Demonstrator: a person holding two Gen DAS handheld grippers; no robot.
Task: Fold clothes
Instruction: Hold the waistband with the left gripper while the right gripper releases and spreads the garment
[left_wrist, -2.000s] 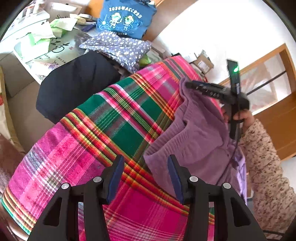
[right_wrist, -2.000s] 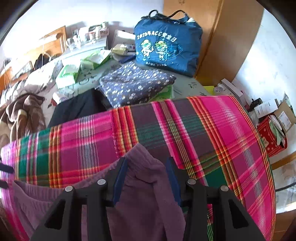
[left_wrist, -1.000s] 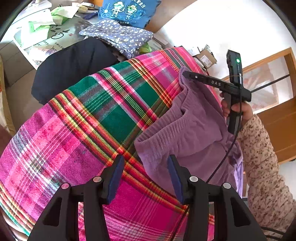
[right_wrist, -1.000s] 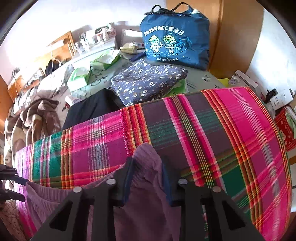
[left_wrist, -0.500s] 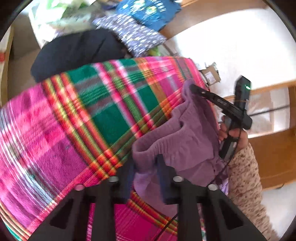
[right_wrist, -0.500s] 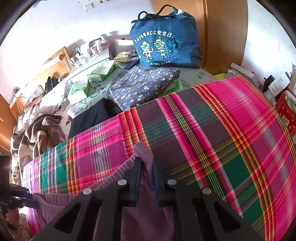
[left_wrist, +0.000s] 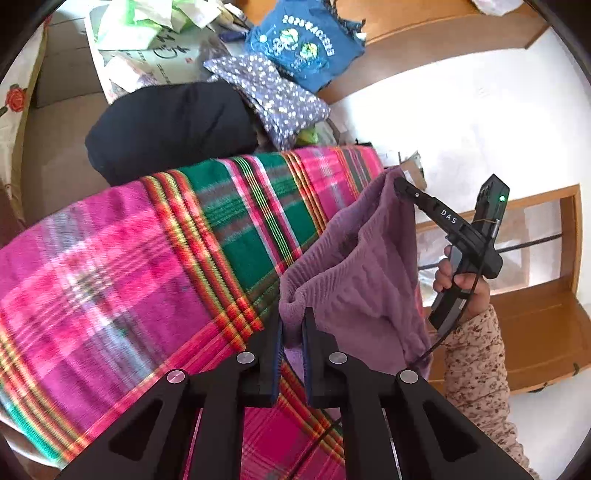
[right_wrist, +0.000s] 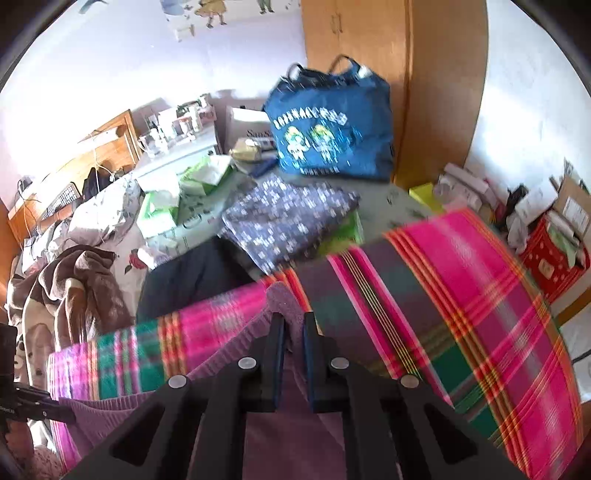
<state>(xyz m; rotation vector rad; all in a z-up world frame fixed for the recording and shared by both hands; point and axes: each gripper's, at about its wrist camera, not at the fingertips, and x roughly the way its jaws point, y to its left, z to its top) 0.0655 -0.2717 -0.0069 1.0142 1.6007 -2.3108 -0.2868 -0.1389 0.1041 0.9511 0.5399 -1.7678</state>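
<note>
We judge the purple garment (left_wrist: 369, 273) soft, light and limp — best taken at its ribbed top edge, where we have it — hanging above the plaid blanket (left_wrist: 155, 258), the left gripper (left_wrist: 291, 332) and right gripper (right_wrist: 293, 332) each with jaws closing, pinching a corner.

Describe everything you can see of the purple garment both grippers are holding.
The purple garment looks like soft ribbed knit with a gathered band along its top edge. It hangs slack over the pink and green plaid blanket, with the closing left gripper and closing right gripper each pinching that edge at opposite ends.
</note>
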